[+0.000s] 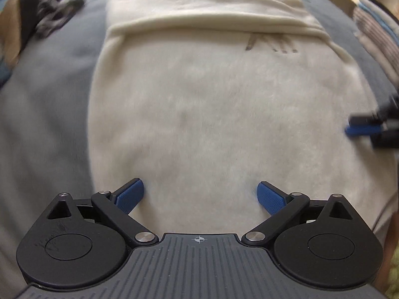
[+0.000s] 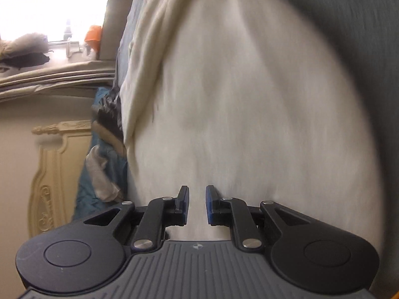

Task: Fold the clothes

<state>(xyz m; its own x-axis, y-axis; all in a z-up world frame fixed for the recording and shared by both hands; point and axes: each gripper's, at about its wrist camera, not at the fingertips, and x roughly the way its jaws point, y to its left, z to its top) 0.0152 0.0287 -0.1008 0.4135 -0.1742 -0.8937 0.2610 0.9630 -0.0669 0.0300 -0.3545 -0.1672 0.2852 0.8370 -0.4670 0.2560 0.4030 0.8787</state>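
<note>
We have the cream garment partly folded mid-bed, more folds left; left tool gapes empty, right tool stands slightly parted, holding nothing.

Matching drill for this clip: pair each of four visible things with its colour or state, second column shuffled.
Things:
1. left gripper
2. right gripper
3. garment
4. bedcover

Descriptions:
A. grey-blue, lying under the cloth
B. jaws spread wide, nothing between them
C. cream, spread flat with a fold across its far end
D. jaws a narrow gap apart, nothing pinched

Pairs: 1-B, 2-D, 3-C, 4-A
</note>
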